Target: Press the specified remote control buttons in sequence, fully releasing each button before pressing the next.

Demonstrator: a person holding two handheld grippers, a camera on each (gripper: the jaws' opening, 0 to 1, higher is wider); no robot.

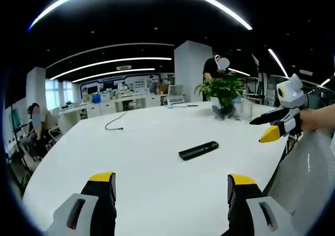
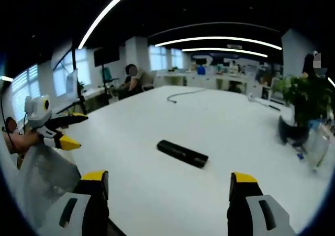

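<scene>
Remote (image 1: 199, 150) lies flat mid-table (image 1: 152, 136), untouched. Long axis runs diagonal in left gripper view, far end toward the plant (image 1: 224, 91). Black, slim bar; buttons too small to tell. L gripper (image 1: 171, 186): jaws wide apart, nothing between. R gripper (image 2: 169, 184): same (both well short of remote).

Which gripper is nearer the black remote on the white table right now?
Neither clearly. The flat black remote control lies ahead of the left gripper and ahead of the right gripper, apart from both, jaws open; the views do not settle which is closer.
</scene>
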